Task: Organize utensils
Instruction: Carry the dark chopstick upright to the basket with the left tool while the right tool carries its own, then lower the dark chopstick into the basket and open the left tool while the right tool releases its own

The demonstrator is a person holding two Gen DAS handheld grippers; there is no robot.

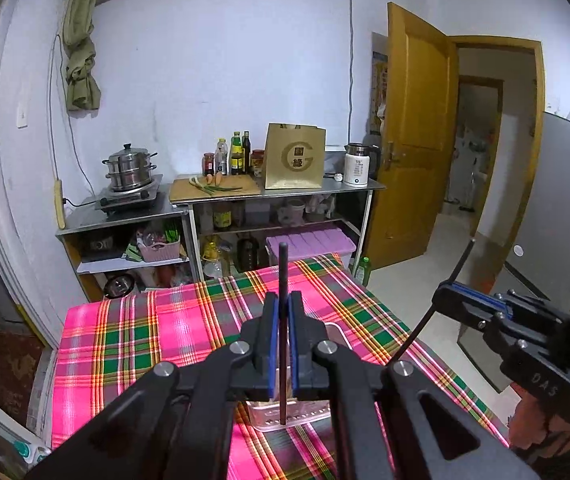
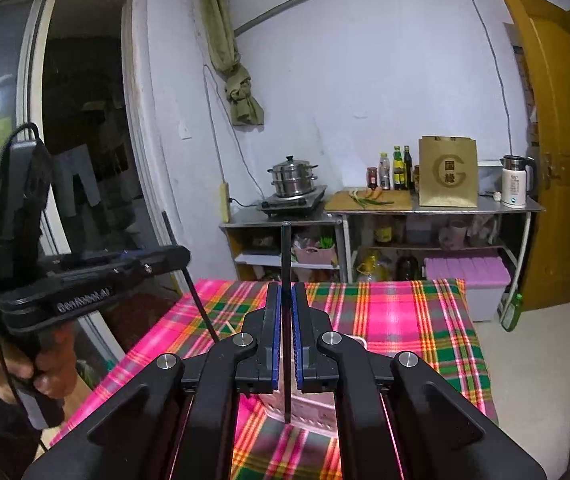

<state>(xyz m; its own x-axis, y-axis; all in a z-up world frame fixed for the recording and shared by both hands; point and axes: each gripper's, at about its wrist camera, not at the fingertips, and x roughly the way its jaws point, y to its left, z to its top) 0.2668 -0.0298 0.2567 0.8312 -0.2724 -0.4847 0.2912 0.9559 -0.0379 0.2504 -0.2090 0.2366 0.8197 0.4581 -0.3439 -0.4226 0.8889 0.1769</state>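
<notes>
Your left gripper (image 1: 284,306) — black frame, blue pads — is clamped tight on a thin, dark, straight chopstick (image 1: 282,320) that stands nearly upright between the jaws, its lower tip hanging over a clear perforated utensil holder (image 1: 289,416). That holder sits on the table's plaid cloth (image 1: 145,332), a woven-look check of pink, green and yellow, near the cloth's near edge.

Your right gripper (image 2: 285,304), of the same build, is likewise closed on a second dark chopstick (image 2: 286,320), held upright with its lower tip over the same holder (image 2: 317,412), which looks pinkish from this side. In each wrist view your other gripper holds its stick at a slant, clear of the cloth.
</notes>
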